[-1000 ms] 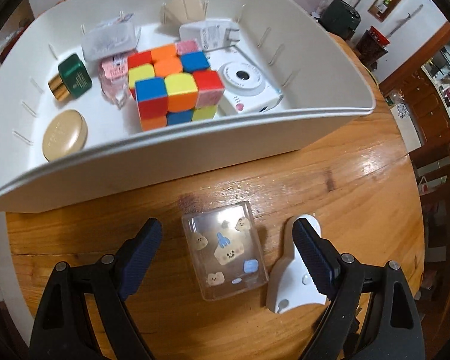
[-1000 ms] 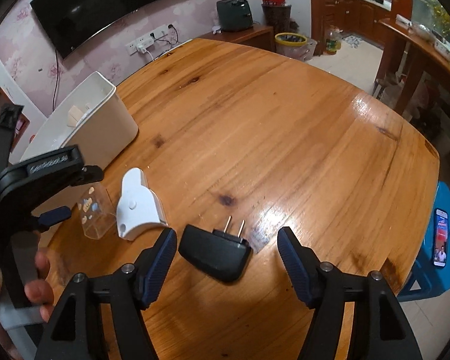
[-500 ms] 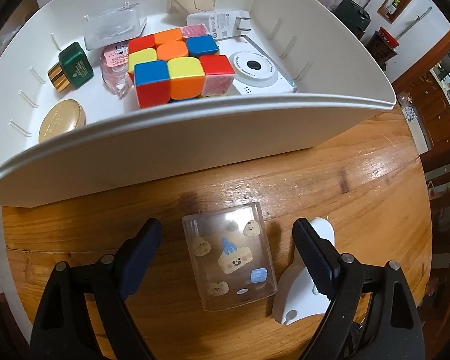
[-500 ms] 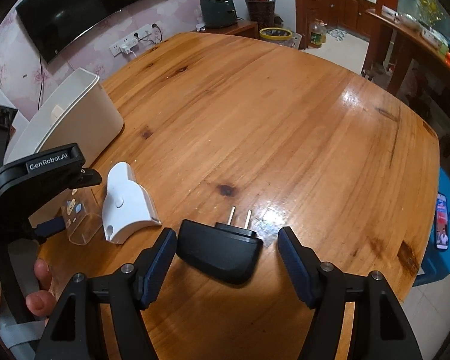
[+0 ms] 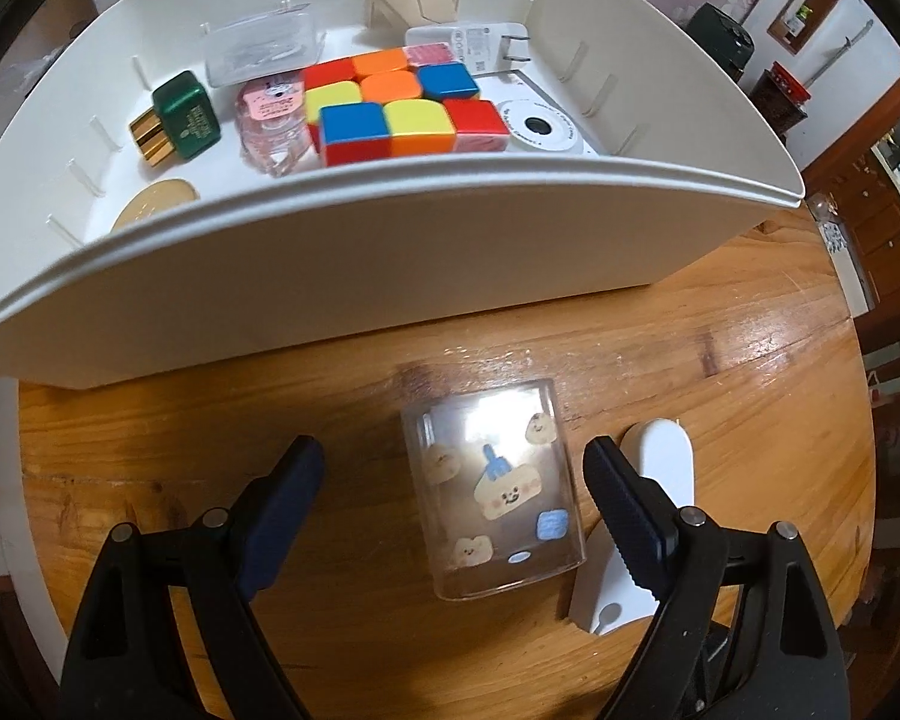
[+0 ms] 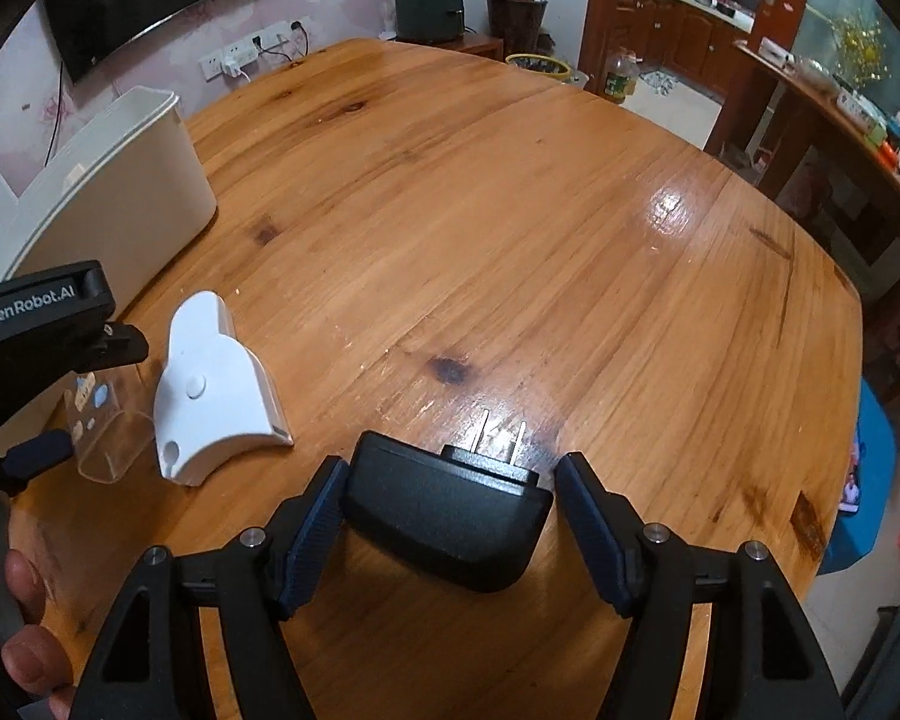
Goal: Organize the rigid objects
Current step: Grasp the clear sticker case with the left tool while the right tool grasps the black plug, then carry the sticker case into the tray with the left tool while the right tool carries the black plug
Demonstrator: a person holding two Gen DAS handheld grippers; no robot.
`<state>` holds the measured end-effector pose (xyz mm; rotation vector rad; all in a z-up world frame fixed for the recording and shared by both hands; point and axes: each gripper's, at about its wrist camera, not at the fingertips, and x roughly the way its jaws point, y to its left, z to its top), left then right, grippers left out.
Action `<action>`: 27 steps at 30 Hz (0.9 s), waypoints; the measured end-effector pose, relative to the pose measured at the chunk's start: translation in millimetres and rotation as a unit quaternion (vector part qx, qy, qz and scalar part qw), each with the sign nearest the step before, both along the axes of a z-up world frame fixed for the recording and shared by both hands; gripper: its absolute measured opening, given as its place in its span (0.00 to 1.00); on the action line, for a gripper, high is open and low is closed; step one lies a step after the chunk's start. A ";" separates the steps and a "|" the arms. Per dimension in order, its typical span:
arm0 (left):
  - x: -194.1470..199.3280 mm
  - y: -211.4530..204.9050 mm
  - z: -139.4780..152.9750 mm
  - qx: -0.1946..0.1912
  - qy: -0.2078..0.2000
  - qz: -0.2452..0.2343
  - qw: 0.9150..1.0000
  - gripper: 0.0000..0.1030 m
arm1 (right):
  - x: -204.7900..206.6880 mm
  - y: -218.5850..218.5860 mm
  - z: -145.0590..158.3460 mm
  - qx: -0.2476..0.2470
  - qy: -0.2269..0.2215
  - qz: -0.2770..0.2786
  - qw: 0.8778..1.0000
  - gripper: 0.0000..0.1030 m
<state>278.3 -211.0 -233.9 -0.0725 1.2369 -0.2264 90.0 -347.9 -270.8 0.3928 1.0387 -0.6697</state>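
Closing around a black plug adapter (image 6: pixel 450 516) low in the frame, the right gripper (image 6: pixel 450 531) has its left pad touching the casing and the right pad a little clear; the prongs point up-frame over the wooden table (image 6: pixel 510 210). Lower centre in the other view, the left gripper (image 5: pixel 453 492) narrows too, its pads clear of the clear sticker box (image 5: pixel 492 492) between them. A white bin (image 5: pixel 390 252) fills the top, holding a colour cube (image 5: pixel 396 105).
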 end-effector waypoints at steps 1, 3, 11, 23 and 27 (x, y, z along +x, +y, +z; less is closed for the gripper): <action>-1.3 1.9 0.2 0.006 -0.004 0.003 1.000 0.81 | -2.2 0.3 0.6 -0.002 -0.002 0.000 1.000 0.64; -4.6 3.2 0.8 0.014 -0.009 0.005 1.000 0.73 | -2.6 1.0 0.1 -0.005 -0.003 0.005 1.000 0.64; -16.1 2.4 7.5 0.011 -0.001 -0.016 1.000 0.53 | -8.5 0.0 0.8 -0.008 -0.004 0.019 1.000 0.63; -44.2 29.1 93.8 -0.013 -0.068 -0.054 0.996 0.53 | -9.0 2.4 59.7 -0.040 -0.069 0.082 0.993 0.63; -39.0 52.6 123.1 -0.024 -0.089 -0.036 0.995 0.53 | 1.5 8.4 98.8 -0.067 -0.110 0.114 0.985 0.63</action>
